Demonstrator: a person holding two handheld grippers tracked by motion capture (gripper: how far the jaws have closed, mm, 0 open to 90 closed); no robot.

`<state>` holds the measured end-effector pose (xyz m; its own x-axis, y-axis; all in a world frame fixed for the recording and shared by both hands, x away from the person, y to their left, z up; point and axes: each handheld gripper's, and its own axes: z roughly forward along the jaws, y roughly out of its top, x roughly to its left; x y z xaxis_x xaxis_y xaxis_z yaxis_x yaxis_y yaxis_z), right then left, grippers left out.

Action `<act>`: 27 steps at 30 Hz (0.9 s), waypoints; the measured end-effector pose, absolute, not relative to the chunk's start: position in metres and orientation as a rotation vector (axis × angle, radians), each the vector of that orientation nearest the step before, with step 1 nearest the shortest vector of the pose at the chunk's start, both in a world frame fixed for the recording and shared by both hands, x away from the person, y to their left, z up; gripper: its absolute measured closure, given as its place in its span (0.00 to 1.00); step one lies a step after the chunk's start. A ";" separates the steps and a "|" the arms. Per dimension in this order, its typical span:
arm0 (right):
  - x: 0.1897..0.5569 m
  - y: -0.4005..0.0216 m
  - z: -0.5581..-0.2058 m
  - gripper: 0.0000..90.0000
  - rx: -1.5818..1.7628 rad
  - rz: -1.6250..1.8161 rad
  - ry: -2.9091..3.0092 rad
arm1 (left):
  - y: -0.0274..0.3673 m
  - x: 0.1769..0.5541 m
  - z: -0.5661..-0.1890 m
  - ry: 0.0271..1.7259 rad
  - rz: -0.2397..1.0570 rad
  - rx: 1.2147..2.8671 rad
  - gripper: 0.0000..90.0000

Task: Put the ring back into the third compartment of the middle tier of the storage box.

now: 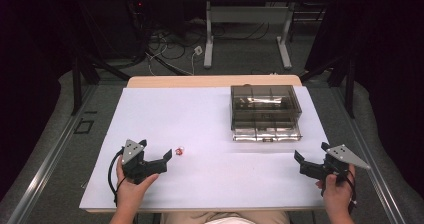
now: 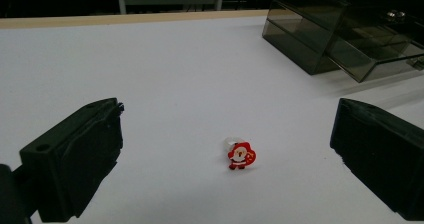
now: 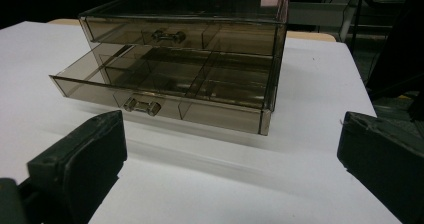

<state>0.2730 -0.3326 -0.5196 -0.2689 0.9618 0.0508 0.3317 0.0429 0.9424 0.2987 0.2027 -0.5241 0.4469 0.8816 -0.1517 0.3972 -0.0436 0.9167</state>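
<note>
In the high view, nearest the camera were your two hands at the near edge of the table (image 1: pixel 210 114). Your left tongs (image 1: pixel 169 155) pointed toward the small red Santa ring (image 1: pixel 180 150), which lay on the white surface just beyond their tips, not touched. Your right tongs (image 1: pixel 299 159) sat well to the right of the ring, near the table's right edge, aimed toward the smoky drawer box (image 1: pixel 265 112). That box stood well beyond the ring and to its right, with its lower drawer pulled out toward you.

In the left gripper view, the two black jaws of the left tongs stood wide apart with nothing between the pads. The Santa ring (image 2: pixel 241 155) lay ahead of them on the table (image 2: pixel 165 69), closer to the right jaw's side than the left, upright on its band. The drawer box (image 2: pixel 325 39) stood far behind the ring, to its right.

In the right gripper view, the right tongs were likewise spread wide and empty. The drawer box (image 3: pixel 200 59) stood straight ahead, its lower drawer (image 3: pixel 160 91) slid out, its compartments looking bare, and its upper drawer shut.
</note>
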 end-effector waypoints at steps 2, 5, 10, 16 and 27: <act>0.274 -0.332 -0.521 0.00 1.330 1.231 1.685 | 0.204 0.299 -0.523 1.128 0.568 1.643 0.00; 0.276 -0.332 -0.524 0.00 1.352 1.219 1.681 | 0.204 0.298 -0.520 1.125 0.563 1.631 0.00; 0.275 -0.330 -0.525 0.00 1.354 1.252 1.673 | 0.203 0.298 -0.520 1.128 0.538 1.614 0.00; 0.276 -0.326 -0.527 0.00 1.340 1.233 1.713 | 0.197 0.299 -0.523 1.108 0.540 1.637 0.00; 0.276 -0.324 -0.530 0.00 1.325 1.253 1.718 | 0.189 0.306 -0.528 1.118 0.548 1.645 0.00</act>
<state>0.2756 -0.3245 -0.5295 -0.3000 0.9514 0.0702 0.3573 0.0438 0.9330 0.3063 0.1892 -0.5284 0.4634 0.8705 -0.1656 0.4020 -0.0400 0.9147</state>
